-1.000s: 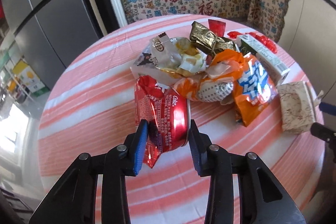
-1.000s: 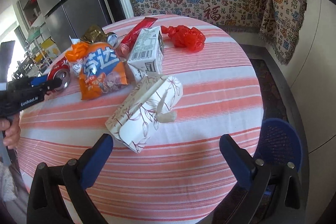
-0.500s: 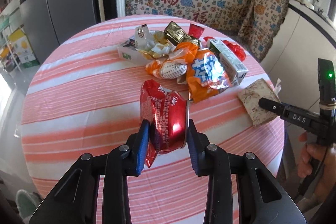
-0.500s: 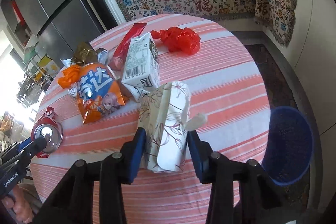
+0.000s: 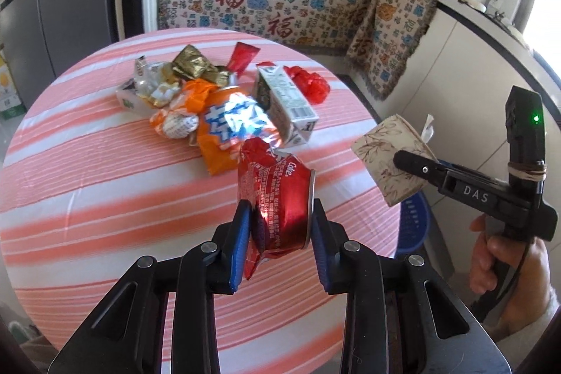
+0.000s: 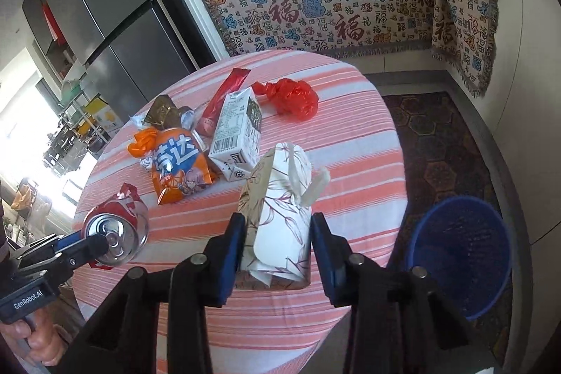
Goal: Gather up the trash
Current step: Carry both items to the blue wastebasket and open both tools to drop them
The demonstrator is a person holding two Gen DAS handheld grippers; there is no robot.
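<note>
A crushed red Coke can [image 5: 280, 195] hangs above the striped round table [image 5: 87, 198], with my left gripper [image 5: 280, 216] shut on it. My right gripper [image 6: 277, 226] is shut on a floral tissue pack [image 6: 280, 191], lifted off the cloth with a tissue poking out. The right wrist view shows the can [image 6: 115, 230] end-on at lower left. In the left wrist view the tissue pack [image 5: 385, 156] is held at the right, past the table's edge. A blue bin [image 6: 463, 255] stands on the floor beside the table.
On the table lie an orange snack bag [image 5: 231, 128], a milk carton [image 5: 284, 100], a red plastic bag [image 5: 308, 83], a gold wrapper [image 5: 193, 65] and a red sachet [image 5: 242, 56]. A patterned cloth covers the bench behind. A fridge stands at the left.
My right gripper closed on the tissue pack and lifted it off the table. My left gripper carried the can up and toward the right side of the table.
</note>
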